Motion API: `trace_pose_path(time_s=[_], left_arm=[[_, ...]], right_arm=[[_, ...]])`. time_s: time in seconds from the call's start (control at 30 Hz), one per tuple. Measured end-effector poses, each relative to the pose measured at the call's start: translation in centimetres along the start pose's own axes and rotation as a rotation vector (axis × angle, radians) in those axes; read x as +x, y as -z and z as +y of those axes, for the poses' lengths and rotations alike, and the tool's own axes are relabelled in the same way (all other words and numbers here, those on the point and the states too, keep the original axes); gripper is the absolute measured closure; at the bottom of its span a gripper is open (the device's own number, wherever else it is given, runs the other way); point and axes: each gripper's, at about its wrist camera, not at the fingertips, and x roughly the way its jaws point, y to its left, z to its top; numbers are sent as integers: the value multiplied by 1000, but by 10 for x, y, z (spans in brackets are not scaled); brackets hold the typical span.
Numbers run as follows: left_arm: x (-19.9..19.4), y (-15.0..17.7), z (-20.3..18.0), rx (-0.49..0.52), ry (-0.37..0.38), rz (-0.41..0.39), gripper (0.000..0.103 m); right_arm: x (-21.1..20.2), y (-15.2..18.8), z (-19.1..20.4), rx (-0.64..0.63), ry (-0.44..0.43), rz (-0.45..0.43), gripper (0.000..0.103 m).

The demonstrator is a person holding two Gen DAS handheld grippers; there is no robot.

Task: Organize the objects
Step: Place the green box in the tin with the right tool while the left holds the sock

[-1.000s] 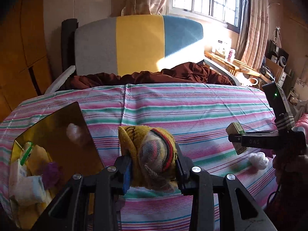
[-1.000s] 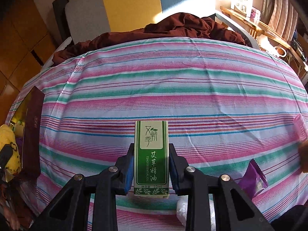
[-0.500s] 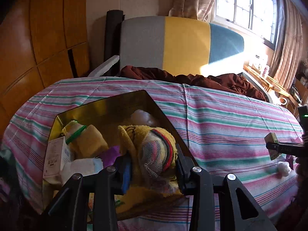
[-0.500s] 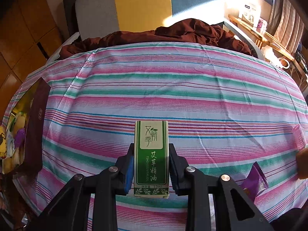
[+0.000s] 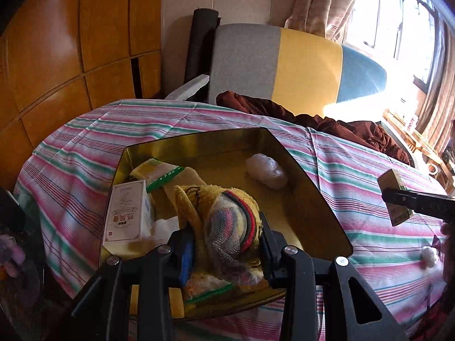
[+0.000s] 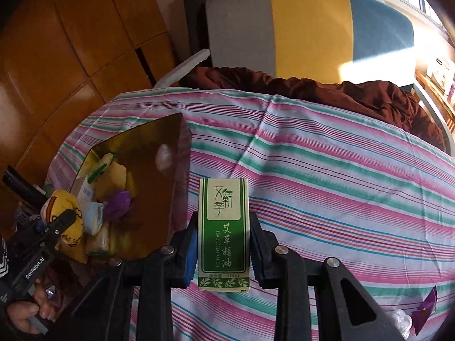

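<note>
Presently, gold tin (image 5: 312,187) on the striped table holds several items; left gripper (image 5: 227,238), fingers clamped on a yellow sock bundle (image 5: 224,221), is over the tin; right gripper (image 6: 223,244), clamped on a green box (image 6: 223,227), is beside the tin; 2 small items lie outside the tin.

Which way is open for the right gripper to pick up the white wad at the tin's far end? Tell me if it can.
Probably not yet. The right gripper is shut on the green box. The white wad lies uncovered in the gold tin, so the way looks free once the box is dropped.
</note>
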Motion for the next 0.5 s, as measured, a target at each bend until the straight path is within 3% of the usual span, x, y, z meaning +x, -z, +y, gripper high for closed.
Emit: trace_pose_path(time_s=[0.23, 0.5], left_arm=[[3, 6, 18, -46, 8, 27, 65], [4, 15, 42, -91, -5, 37, 65]], right_arm=[[29, -24, 64, -113, -81, 37, 73], [79, -54, 112, -161, -121, 101, 73]])
